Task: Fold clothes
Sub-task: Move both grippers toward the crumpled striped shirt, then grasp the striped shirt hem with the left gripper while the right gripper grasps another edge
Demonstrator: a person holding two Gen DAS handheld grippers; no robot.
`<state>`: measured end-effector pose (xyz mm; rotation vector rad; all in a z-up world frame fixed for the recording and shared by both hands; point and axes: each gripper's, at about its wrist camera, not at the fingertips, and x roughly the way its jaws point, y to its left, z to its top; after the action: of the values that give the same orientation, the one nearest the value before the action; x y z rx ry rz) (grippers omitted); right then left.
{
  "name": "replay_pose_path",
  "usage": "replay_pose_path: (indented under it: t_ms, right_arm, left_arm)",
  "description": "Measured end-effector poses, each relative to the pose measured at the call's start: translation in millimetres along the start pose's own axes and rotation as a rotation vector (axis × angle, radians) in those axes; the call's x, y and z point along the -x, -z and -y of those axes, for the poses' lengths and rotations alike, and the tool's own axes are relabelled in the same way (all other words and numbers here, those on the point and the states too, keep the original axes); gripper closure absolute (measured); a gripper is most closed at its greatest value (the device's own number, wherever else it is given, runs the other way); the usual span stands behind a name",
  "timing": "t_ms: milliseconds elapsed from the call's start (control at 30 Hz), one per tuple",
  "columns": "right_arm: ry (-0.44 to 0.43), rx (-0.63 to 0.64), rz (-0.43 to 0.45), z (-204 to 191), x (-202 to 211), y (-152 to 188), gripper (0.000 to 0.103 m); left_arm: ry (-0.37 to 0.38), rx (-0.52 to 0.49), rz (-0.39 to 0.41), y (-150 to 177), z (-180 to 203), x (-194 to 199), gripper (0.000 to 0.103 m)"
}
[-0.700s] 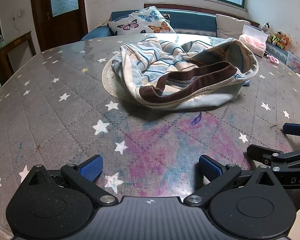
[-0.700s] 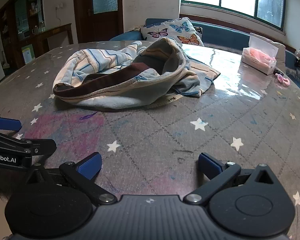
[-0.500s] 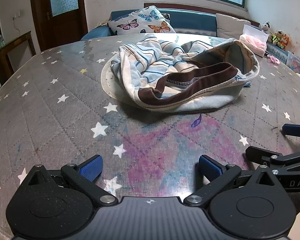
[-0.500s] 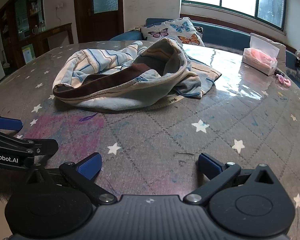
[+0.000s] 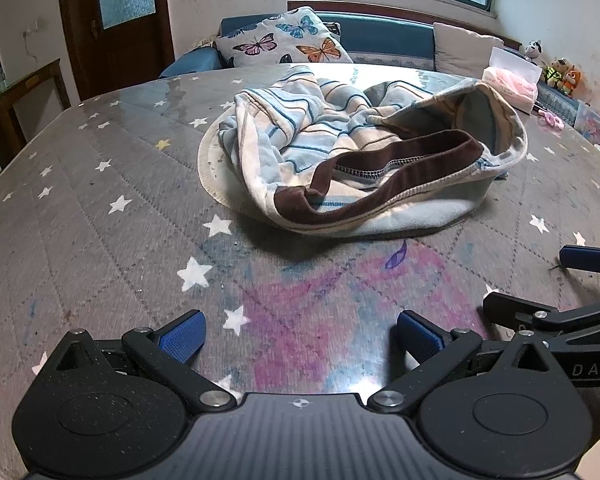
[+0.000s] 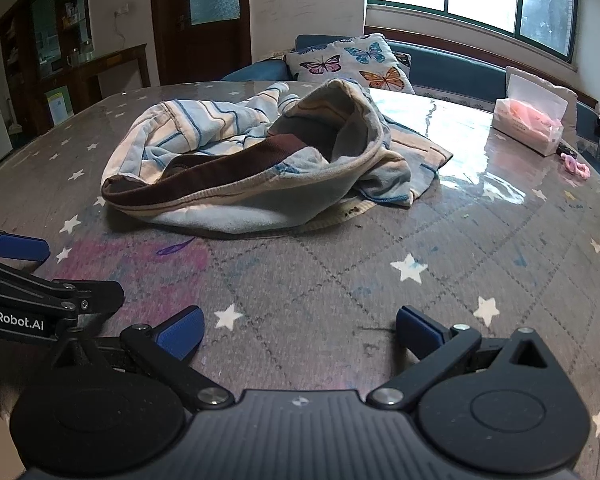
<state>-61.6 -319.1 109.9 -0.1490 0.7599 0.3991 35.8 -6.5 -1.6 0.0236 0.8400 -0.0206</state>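
A crumpled striped light-blue and white garment (image 5: 364, 160) with a brown waistband lies in a heap in the middle of the round table; it also shows in the right wrist view (image 6: 256, 160). My left gripper (image 5: 300, 336) is open and empty, low over the table in front of the garment. My right gripper (image 6: 298, 330) is open and empty, also short of the garment. Each gripper shows at the edge of the other's view: the right one (image 5: 572, 284) and the left one (image 6: 28, 276).
The table has a grey star-patterned cover (image 5: 100, 220) with pink and blue stains (image 5: 328, 304). A tissue box (image 6: 530, 120) and a pink hair tie (image 6: 576, 162) sit at the far right. A sofa with a butterfly cushion (image 5: 284, 42) stands behind the table.
Both grippers have moved a little closer to the garment, staying open. The garment has not moved.
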Motion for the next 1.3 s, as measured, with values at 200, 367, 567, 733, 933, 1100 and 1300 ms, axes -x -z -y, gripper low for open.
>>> replay_pose_path:
  t_ms: [200,367,567,733,933,1100,1300]
  right_arm:
    - [0.0,-0.002,-0.009,2.6,-6.8,-7.7,0.0]
    - [-0.009,-0.006,-0.009,5.7,-10.2,-16.7,0.0]
    - [-0.011,-0.011,-0.005,9.6,-14.1,-29.2,0.0]
    - [-0.015,0.001,0.014,13.3,-10.1,-41.4,0.0]
    - [-0.03,0.021,0.074,23.0,6.6,-66.4,0.0]
    - [0.004,0.05,0.124,29.7,5.3,-93.1,0.0]
    - [0.065,0.129,0.125,29.2,-19.3,-114.9,0.0]
  left_arm:
    - [-0.003,0.008,-0.015,-7.8,-1.9,-4.8,0.0]
    - [-0.014,0.01,-0.021,-16.7,-3.7,-9.3,0.0]
    - [-0.021,0.008,-0.021,-27.9,-6.4,-11.1,0.0]
    - [-0.033,0.016,-0.01,-40.4,-13.7,-9.1,0.0]
    - [-0.05,0.013,0.044,-57.1,-23.2,4.4,0.0]
    - [-0.075,0.024,0.089,-77.1,-32.4,6.7,0.0]
    - [-0.122,0.032,0.108,-103.8,-43.5,-10.0,0.0]
